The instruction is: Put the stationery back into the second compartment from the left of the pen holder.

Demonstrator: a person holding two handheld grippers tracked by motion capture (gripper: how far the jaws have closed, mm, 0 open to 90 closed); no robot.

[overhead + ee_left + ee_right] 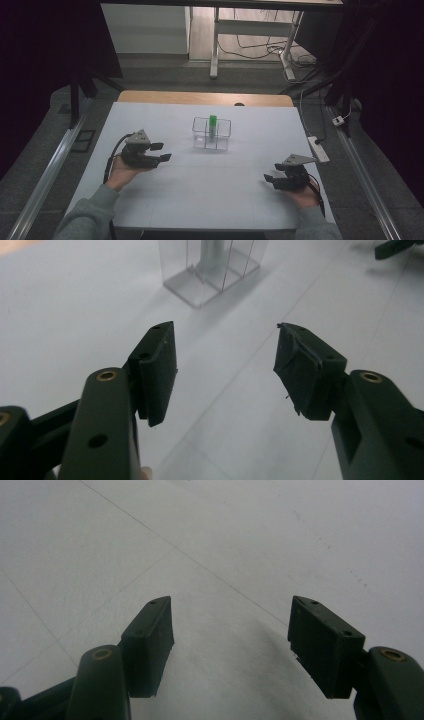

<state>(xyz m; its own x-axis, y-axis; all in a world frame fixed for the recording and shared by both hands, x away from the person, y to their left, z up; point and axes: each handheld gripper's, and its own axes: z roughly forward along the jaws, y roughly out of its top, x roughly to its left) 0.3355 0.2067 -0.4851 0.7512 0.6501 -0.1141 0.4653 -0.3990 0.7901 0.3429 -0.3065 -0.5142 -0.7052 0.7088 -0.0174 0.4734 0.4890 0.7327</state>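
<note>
A clear plastic box with compartments (211,134) stands on the white table (200,190) a little behind the centre, and a green-capped tube (213,125) stands upright in it. The same clear box (210,265) shows at the top of the left gripper view. My left gripper (161,152) is at the table's left, open with nothing between its jaws, a short way left of the box. My right gripper (270,179) rests at the table's right front, open and empty, its jaws pointing left over bare white surface (225,555).
The white sheet covers a wooden table (205,97) whose far edge shows behind it. A power strip (318,148) and cables lie on the floor to the right. Metal rails (50,170) run along both sides. Desk legs (215,45) stand beyond.
</note>
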